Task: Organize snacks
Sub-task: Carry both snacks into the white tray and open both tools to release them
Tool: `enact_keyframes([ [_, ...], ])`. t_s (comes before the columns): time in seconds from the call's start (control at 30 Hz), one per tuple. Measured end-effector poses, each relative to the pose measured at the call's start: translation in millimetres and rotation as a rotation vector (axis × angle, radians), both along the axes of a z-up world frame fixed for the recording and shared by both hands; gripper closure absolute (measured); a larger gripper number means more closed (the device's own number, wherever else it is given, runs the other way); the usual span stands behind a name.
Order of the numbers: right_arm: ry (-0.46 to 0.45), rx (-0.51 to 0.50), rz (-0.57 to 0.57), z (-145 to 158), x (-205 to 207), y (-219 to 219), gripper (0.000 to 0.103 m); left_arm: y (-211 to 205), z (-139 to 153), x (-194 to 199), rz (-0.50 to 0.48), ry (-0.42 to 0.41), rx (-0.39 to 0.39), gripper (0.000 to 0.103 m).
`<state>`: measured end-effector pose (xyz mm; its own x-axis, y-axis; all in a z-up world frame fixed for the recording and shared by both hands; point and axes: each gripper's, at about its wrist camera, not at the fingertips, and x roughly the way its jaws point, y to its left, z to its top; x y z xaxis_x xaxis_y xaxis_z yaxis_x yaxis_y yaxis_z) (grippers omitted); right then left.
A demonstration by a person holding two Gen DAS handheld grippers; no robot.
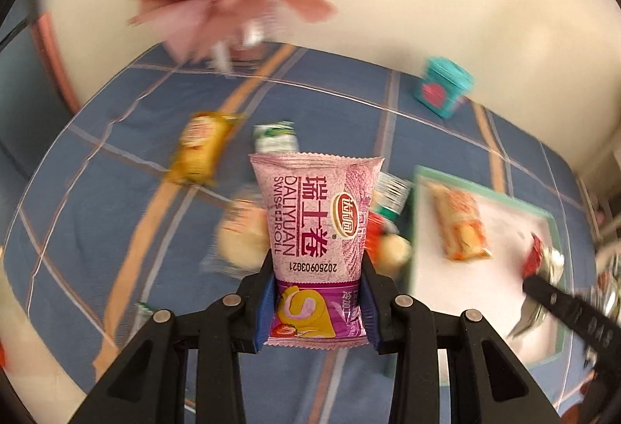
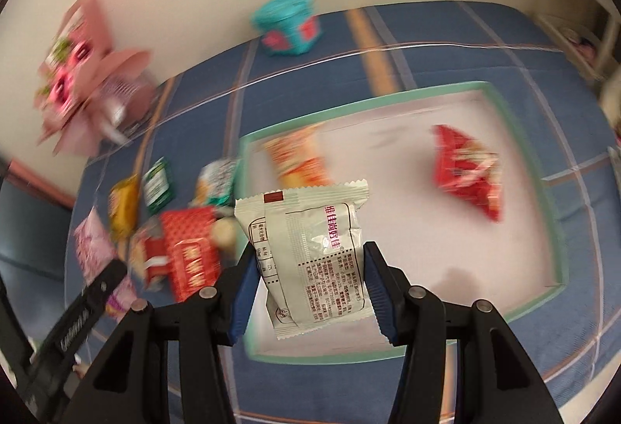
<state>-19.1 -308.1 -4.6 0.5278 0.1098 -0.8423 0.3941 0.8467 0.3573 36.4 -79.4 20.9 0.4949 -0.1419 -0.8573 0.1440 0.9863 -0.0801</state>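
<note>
Showing both claws loaded: left claw (image 1: pixel 316 301) clamps one pink Swiss-roll packet (image 1: pixel 316 226) upright; right claw (image 2: pixel 310 288) clamps one white packet (image 2: pixel 310 261). The tray (image 2: pixel 520 167) lies up-right of the right claw (nearer it), holding two snacks. Roughly seven blurred packets remain on the bench (image 2: pixel 388 47) at left.

- A tray (image 2: pixel 520 136) lies on the bed (image 2: pixel 427 35), toward its right side.
- Two snack packets (image 2: pixel 299 156) (image 2: pixel 469 171) lie in the tray, well apart.
- A heap of snacks (image 2: pixel 182 249) lies just beside the tray's left edge.
- A small box (image 2: pixel 289 26) stands near the bed's far edge, by the wall.
- A bouquet (image 2: pixel 85 82) lies at the far left corner.
</note>
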Motion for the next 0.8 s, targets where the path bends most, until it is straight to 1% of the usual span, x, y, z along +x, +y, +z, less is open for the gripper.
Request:
enact_keyframes([
  [0.17, 0.021, -0.033, -0.122, -3, -18, -44, 0.049, -55, -3, -16, -0.132, 0.006, 0.018, 0.063],
  [0.3, 0.043, -0.067, -0.209, -4, -35, -76, 0.049, -87, -6, -29, -0.211, 0.014, 0.026, 0.063],
  [0.4, 0.067, -0.109, -0.249, -4, -41, -86, 0.049, -110, -10, -36, -0.268, 0.018, 0.044, 0.063],
  [0.47, 0.076, -0.118, -0.264, -5, -44, -92, 0.049, -123, -16, -39, -0.296, 0.026, 0.061, 0.063],
  [0.57, 0.093, -0.116, -0.270, -9, -46, -99, 0.049, -134, -26, -40, -0.314, 0.042, 0.088, 0.063],
  [0.67, 0.109, -0.090, -0.262, -18, -43, -101, 0.049, -139, -39, -36, -0.315, 0.065, 0.111, 0.063],
  [0.8, 0.167, -0.077, -0.242, -37, -36, -102, 0.049, -142, -57, -28, -0.303, 0.107, 0.117, 0.063],
])
